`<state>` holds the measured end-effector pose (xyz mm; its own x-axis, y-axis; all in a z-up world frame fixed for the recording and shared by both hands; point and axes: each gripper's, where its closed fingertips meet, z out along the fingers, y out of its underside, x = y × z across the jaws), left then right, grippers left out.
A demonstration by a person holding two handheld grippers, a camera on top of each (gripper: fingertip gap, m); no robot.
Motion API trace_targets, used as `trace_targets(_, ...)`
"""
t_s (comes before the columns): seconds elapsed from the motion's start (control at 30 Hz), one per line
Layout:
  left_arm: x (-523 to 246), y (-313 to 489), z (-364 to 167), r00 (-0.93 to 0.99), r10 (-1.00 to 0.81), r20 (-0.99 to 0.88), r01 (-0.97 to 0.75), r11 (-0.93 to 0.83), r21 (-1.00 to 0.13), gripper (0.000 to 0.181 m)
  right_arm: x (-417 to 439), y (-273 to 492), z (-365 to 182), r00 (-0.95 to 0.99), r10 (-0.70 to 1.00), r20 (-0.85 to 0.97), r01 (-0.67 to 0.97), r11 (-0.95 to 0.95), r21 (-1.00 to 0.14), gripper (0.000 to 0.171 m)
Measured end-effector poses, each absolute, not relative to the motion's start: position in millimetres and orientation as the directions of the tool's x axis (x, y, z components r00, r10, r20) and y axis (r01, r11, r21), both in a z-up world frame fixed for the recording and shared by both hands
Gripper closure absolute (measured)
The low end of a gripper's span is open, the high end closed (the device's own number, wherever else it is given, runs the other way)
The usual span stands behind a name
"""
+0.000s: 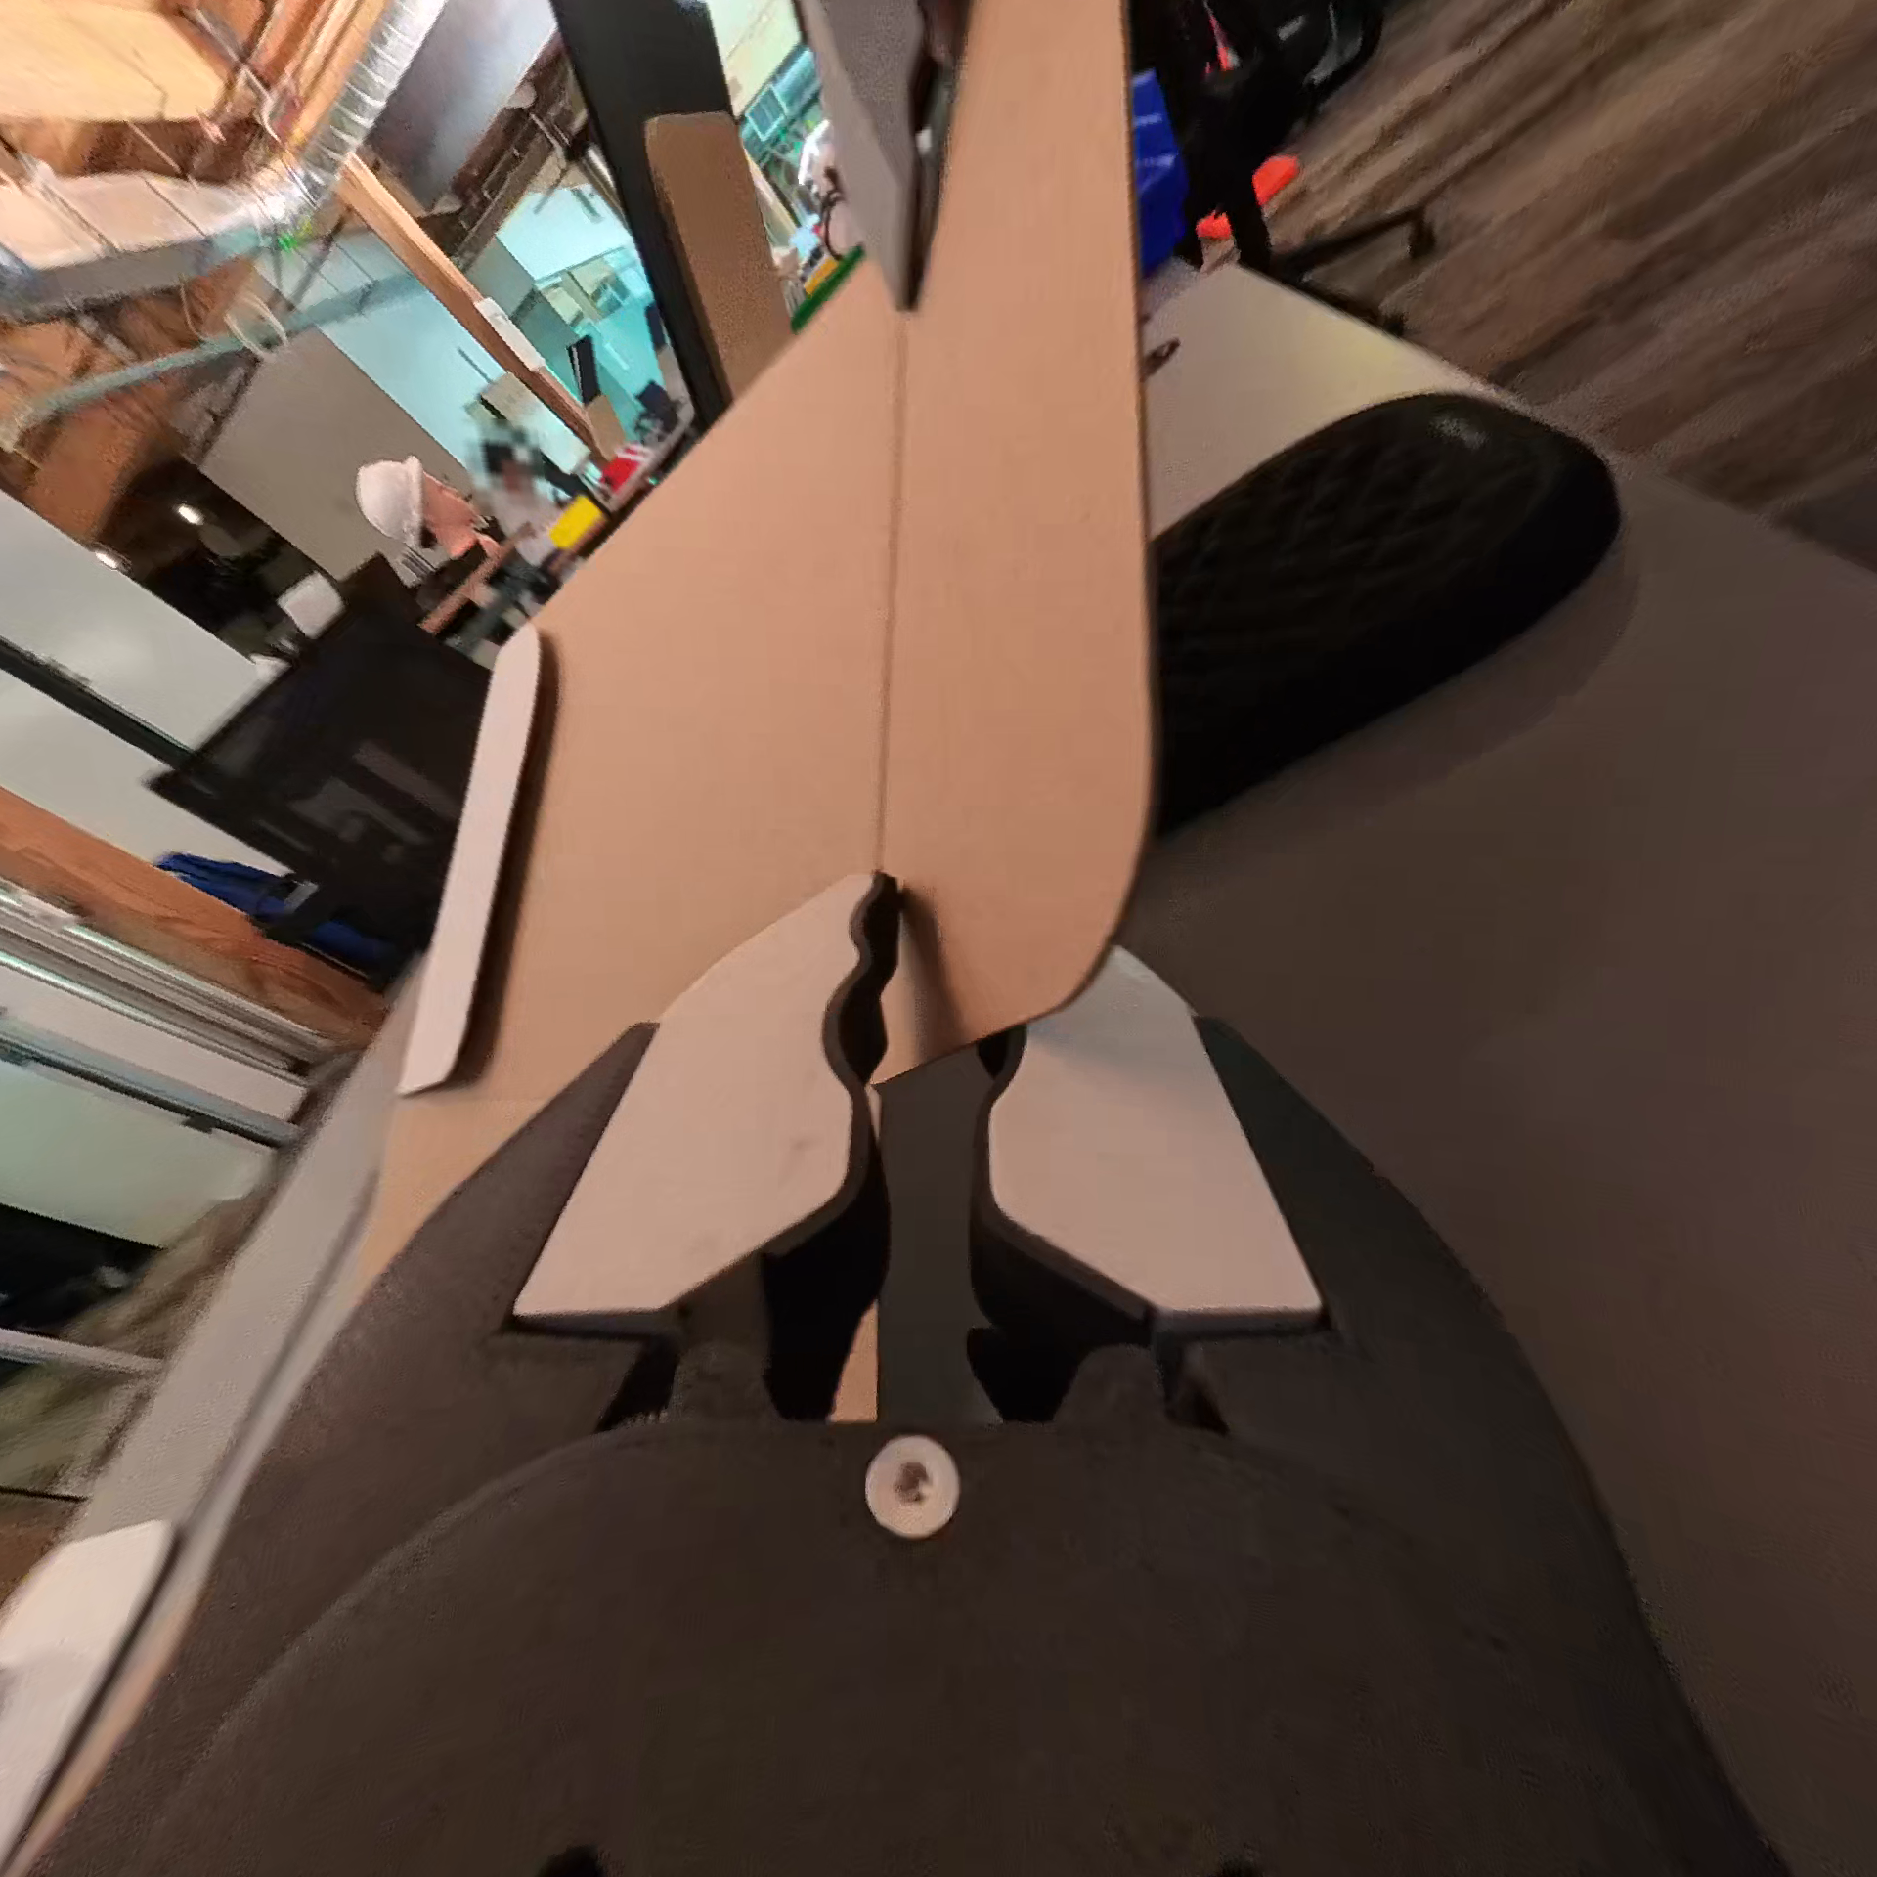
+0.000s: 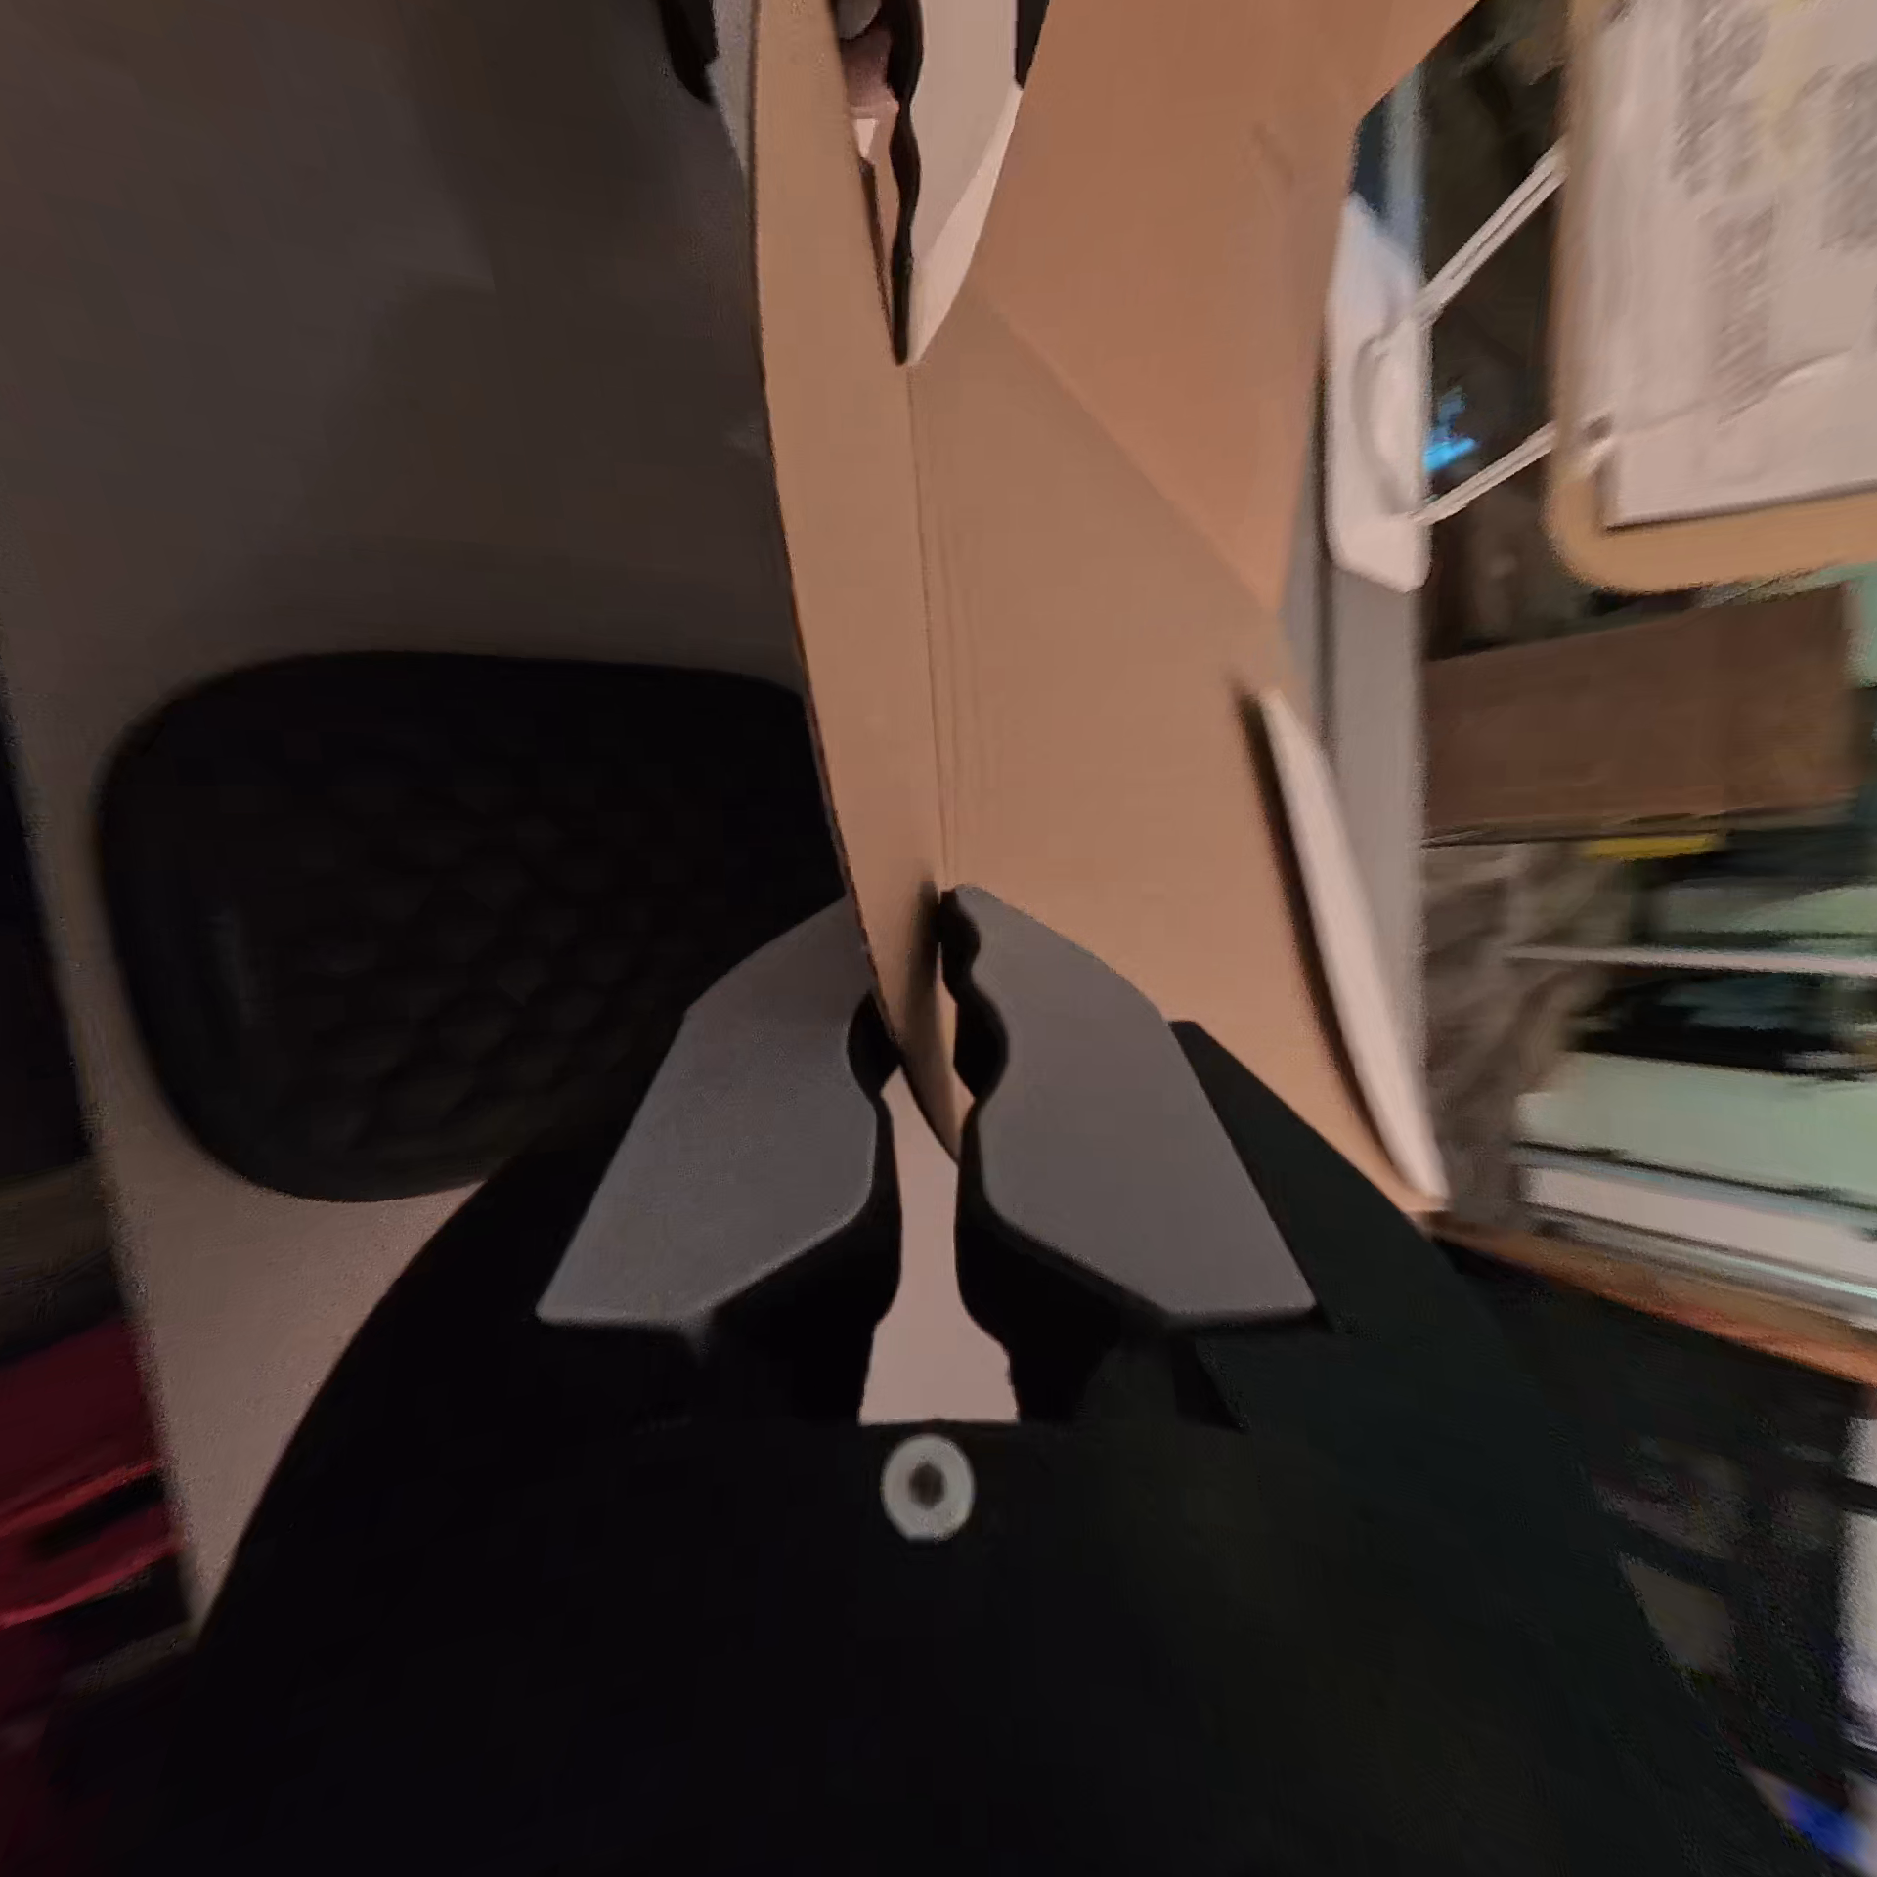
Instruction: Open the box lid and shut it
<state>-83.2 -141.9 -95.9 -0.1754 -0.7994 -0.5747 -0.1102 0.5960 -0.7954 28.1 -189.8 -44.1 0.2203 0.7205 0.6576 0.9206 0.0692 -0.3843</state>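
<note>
The left gripper (image 1: 894,914) has flat grey plates with wavy black inner edges, and its fingers are pinched on the folded crease of the box lid (image 1: 802,650). The lid is smooth brown cardboard with rounded corners, standing upright between both tools. The right gripper (image 2: 940,914) clamps the same crease at the other end, its jaws nearly closed on the thin board. Beside the lid a black pad (image 1: 1361,599) with a woven, diamond-like pattern lies on the pale grey table (image 1: 1524,1016). The right wrist view is blurred.
</note>
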Motion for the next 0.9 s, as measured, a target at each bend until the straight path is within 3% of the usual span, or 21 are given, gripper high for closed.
trace_targets(0.1,-80.7,-139.0,-96.0,-0.249,-0.882,-0.399,-0.177,0.447,-0.877,0.174,32.3,-191.3,-54.7,0.391,0.831,0.395,0.834,-0.138,-0.535,0.164)
trace_targets(0.2,-75.2,-134.8,-95.2,-0.313,-0.948,-0.057,-0.292,0.153,-0.944,0.174,37.9,-190.0,-62.1,0.564,0.826,-0.010,0.636,-0.442,-0.633,0.158)
trace_targets(0.3,-66.0,-127.3,-93.2,-0.322,-0.871,0.371,-0.421,-0.219,-0.880,0.171,48.4,-180.8,-72.3,0.625,0.719,-0.303,0.442,-0.646,-0.622,0.158)
trace_targets(0.37,-58.9,-114.1,-94.1,-0.274,-0.815,0.511,-0.452,-0.360,-0.816,0.162,55.2,-173.1,-82.9,0.640,0.654,-0.404,0.349,-0.715,-0.606,0.161)
trace_targets(0.43,-55.2,-94.8,-96.7,-0.199,-0.869,0.453,-0.409,-0.346,-0.844,0.145,59.2,-169.1,-91.7,0.629,0.583,-0.514,0.261,-0.781,-0.567,0.161)
trace_targets(0.63,-59.9,-62.7,-63.3,0.046,-0.999,-0.014,-0.249,0.002,-0.969,0.146,75.8,-158.3,-106.8,0.577,0.490,-0.653,0.186,-0.858,-0.479,0.159)
trace_targets(0.73,-57.2,-63.3,-37.2,0.121,-0.973,-0.195,-0.200,0.169,-0.965,0.164,89.3,-151.8,-111.1,0.559,0.464,-0.687,0.174,-0.876,-0.450,0.158)
trace_targets(0.9,-29.1,-96.9,-43.1,-0.007,-0.942,-0.336,-0.255,0.327,-0.910,0.181,99.6,-144.7,-120.4,0.504,0.406,-0.762,0.163,-0.912,-0.377,0.159)
